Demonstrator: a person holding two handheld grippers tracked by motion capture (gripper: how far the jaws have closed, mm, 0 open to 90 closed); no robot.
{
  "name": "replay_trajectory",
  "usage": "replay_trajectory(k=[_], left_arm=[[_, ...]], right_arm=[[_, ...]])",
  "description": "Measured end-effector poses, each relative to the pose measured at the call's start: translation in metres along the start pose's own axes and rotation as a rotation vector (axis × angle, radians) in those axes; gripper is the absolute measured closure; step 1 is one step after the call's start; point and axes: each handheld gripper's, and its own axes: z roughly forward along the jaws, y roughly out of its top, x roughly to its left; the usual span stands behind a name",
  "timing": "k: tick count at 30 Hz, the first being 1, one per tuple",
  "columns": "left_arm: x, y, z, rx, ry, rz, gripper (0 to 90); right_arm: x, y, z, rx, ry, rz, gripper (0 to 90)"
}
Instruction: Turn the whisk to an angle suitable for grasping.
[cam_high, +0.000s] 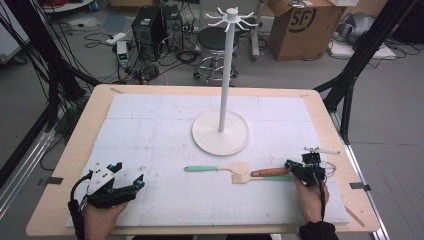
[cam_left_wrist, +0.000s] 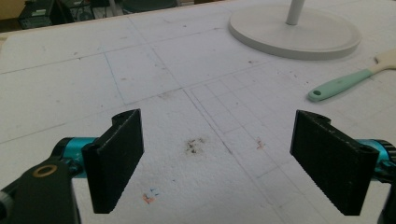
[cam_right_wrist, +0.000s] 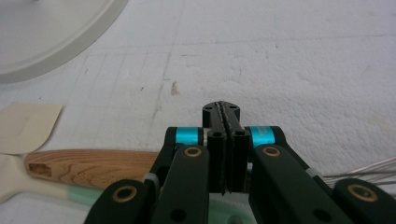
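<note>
your right gripper (cam_high: 289, 164) had its jaws pressed together with nothing between them, just above the wooden-handled spatula (cam_high: 270, 172) lying on the white foam board (cam_high: 150, 130). your left gripper (cam_high: 141, 181) rested with its jaws wide apart, well away from the mint-handled spatula (cam_high: 215, 168).

Stood behind the middle of the table (cam_high: 70, 165): a hanger stand (cam_high: 220, 131), its base flat on the foam mat (cam_high: 150, 130). Lay in front of that base: a first spatula (cam_high: 216, 168), handle pointing left. Lay just right of it, blades touching or nearly so: a second spatula (cam_high: 260, 174), handle pointing right. Hovered at the near left corner, well apart from both: left claw (cam_high: 127, 177). Sat at the near right, over the second spatula's handle end: right claw (cam_high: 290, 166). Behind the table, on the floor: a stool (cam_high: 216, 40) and a cardboard box (cam_high: 300, 25).
</note>
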Motion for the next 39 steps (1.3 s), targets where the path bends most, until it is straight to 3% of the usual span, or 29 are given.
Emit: replay_trajectory(k=[11,26,36,39], left_arm=[[-0.002,0.0,0.001,0.0,-0.006,0.002,17.9],[-0.002,0.001,0.002,-0.003,-0.009,0.003,18.2],[-0.002,0.001,0.001,-0.011,-0.011,0.002,18.8],[-0.002,0.001,0.001,-0.01,-0.01,0.002,18.8]], right_arm=[[0.009,-0.013,-0.016,-0.02,0.012,-0.029,89.5],[0.024,-0.024,-0.005,-0.024,-0.014,-0.071,89.5],[0.024,-0.022,-0.007,-0.04,-0.001,-0.059,89.5],[0.024,-0.023,-0.011,-0.067,0.018,-0.068,89.5]])
